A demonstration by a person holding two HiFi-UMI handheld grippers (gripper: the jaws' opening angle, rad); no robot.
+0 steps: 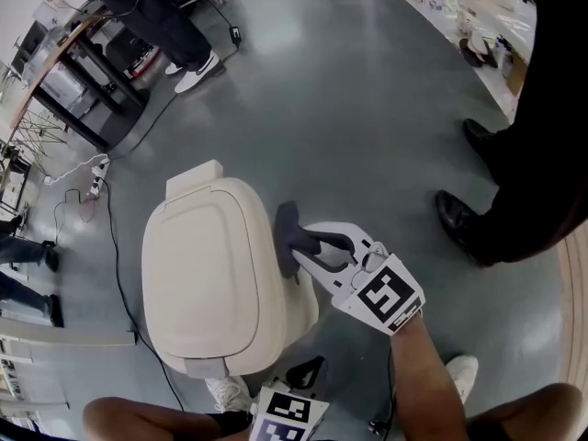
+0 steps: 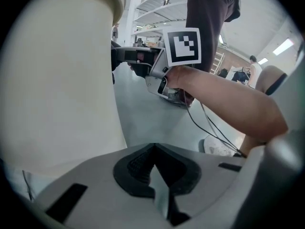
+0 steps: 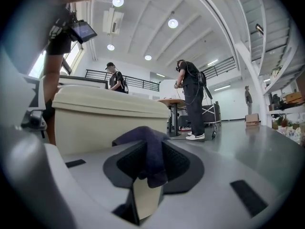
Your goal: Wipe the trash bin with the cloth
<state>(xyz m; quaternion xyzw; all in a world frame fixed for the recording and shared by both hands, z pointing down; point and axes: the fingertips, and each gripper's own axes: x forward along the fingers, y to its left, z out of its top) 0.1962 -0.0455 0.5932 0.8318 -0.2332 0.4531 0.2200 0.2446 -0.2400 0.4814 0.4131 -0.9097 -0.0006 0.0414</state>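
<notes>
Standing low on the floor just in front of the person, the trash bin [image 1: 207, 265] is a squat, cream plastic tub with rounded corners and a domed, smooth lid that sits shut. The cloth [image 1: 287, 232], a dark and soft bunched rag, lies against the bin's right flank just under the lid's rim. The right gripper [image 1: 305, 246] has its jaws clamped on that rag: in the right gripper view a fold of it bulges out between the ribbed black pads, with the bin's pale wall straight ahead. The left gripper [image 2: 155, 173] hangs close beside the bin's near side with its jaws pressed together and nothing between them.

Judging from this, the wiping step itself is in hand, with the side wall being worked. The next move probably calls for a steady drag of the rag along the curved wall, with enough pressure to keep the fabric flat on the plastic and the hard jaw tips off it. The empty gripper could brace the bin, since a light tub may slide on the glossy grey floor [image 1: 367, 108].

Farther out, a bystander's black shoes [image 1: 457, 217] stand to the right, well apart from the bin, and a thin black cable [image 1: 115, 237] trails over the floor to the left.
</notes>
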